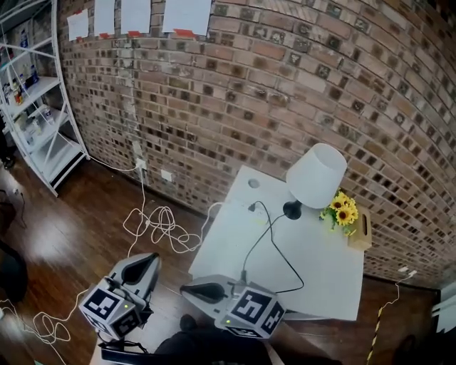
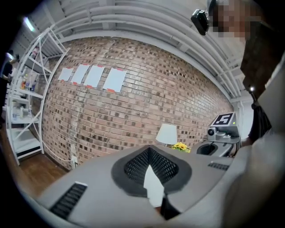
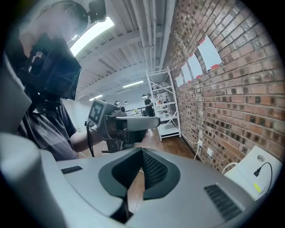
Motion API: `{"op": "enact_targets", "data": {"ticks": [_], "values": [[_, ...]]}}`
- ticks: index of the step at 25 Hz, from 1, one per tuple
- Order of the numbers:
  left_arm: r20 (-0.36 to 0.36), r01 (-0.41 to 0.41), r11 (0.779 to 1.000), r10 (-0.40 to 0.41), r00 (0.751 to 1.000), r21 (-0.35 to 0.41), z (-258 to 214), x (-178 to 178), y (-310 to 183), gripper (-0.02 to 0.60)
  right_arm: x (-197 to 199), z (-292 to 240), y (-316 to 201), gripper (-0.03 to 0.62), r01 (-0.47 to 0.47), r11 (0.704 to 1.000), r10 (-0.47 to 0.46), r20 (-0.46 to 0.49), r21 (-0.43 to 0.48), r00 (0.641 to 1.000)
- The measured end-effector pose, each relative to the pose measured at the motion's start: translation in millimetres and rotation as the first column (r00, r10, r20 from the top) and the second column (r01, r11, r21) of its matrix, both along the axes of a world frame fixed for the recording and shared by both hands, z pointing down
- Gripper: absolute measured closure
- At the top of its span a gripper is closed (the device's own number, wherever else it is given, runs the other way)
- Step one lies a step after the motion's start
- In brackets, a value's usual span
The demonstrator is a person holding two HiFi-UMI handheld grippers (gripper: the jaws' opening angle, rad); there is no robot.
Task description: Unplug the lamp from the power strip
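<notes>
While the left claw (image 1: pixel 151 258) and the right claw (image 1: pixel 187 289) were closed empty, the lamp (image 1: pixel 315 175) stood upright by the tabletop's (image 1: pixel 329 279) far edge.

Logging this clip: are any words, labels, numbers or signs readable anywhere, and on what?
No text can be read.
Paper sheets on the brick wall: too small to read.
Shelf bottles: labels too small.
Marker cube: black-and-white square pattern only, no words.
</notes>
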State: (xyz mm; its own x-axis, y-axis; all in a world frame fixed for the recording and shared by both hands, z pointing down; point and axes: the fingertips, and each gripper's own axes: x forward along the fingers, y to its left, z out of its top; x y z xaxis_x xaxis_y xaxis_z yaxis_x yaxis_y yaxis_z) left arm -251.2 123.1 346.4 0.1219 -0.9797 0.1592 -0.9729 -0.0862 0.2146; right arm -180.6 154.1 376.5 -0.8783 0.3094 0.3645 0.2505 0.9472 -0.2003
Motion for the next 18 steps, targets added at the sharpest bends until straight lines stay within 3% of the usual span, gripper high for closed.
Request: {"op": "enact_targets", "data": {"ticks": [6, 11, 18], "values": [[-0.062, -0.034, 0.999, 0.035, 0.997, 0.030, 11.2, -7.0, -15.0, 0.568, 0.6, 5.3, -4.4, 0.602, -0.062, 0.998, 0.062, -0.016, 0.006, 0.998], [-0.019, -0.095, 0.995, 0.094, 0.995, -0.013, 16.4, 0.6, -31.0, 0.568, 5.6, 6.2, -32.6, 0.602, -0.185, 0.983, 0.185, 0.006, -0.008, 0.983], [0.013, -0.112, 0.993, 0.112, 0.994, -0.038, 21.4, 5.7, -50.0, 0.568, 6.0, 2.4, -55.6, 0.602, -0.203, 0.978, 0.205, 0.054, -0.041, 0.977]]}}
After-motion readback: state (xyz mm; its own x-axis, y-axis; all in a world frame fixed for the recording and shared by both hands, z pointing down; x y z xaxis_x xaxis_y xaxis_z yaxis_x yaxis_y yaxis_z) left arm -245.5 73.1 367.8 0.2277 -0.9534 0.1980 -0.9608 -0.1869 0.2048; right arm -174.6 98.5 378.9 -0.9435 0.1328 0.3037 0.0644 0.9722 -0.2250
